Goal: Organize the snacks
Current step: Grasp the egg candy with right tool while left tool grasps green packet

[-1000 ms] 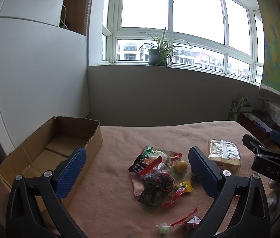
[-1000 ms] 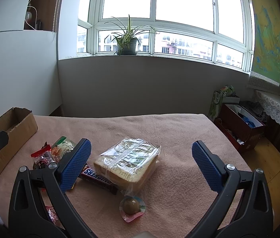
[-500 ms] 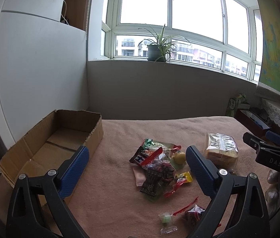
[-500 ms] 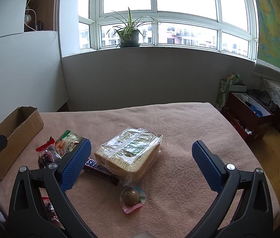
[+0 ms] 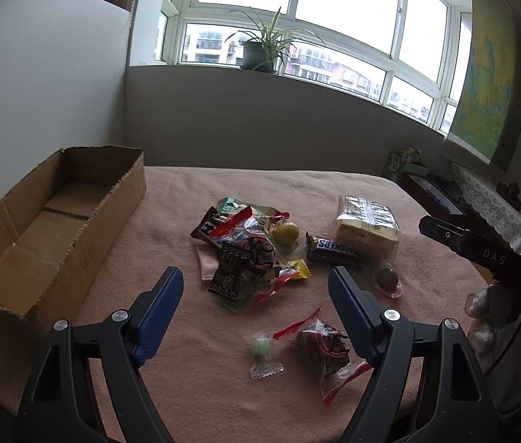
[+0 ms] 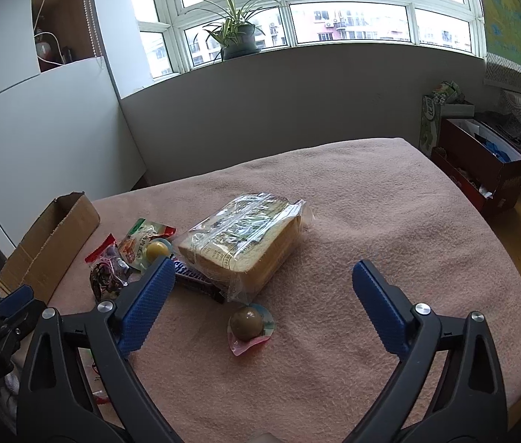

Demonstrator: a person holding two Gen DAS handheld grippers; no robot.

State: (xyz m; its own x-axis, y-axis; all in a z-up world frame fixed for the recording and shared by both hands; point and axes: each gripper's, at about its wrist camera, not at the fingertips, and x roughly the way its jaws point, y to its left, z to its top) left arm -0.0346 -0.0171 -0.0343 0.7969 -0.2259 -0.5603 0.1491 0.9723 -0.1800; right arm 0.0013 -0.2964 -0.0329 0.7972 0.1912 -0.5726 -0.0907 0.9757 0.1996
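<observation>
Nearest the worktop's front edge: left gripper (image 5: 254, 302), jaws closing, nothing between; right gripper (image 6: 262, 295), wide, closing, over jelly cup (image 6: 247, 323). Mid-worktop: snack pile (image 5: 249, 254), bread (image 6: 240, 238). Left edge: empty box (image 5: 50, 217). Advice: grip one wrapper squarely, not several.

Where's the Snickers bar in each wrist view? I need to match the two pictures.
Left wrist view: the Snickers bar lies right of centre, against the bagged bread's left side.
Right wrist view: the Snickers bar lies left of centre, partly hidden behind the claw's left finger, along the bread's near-left edge.
Shared landmark: the bagged bread, beside the bar in both.
</observation>
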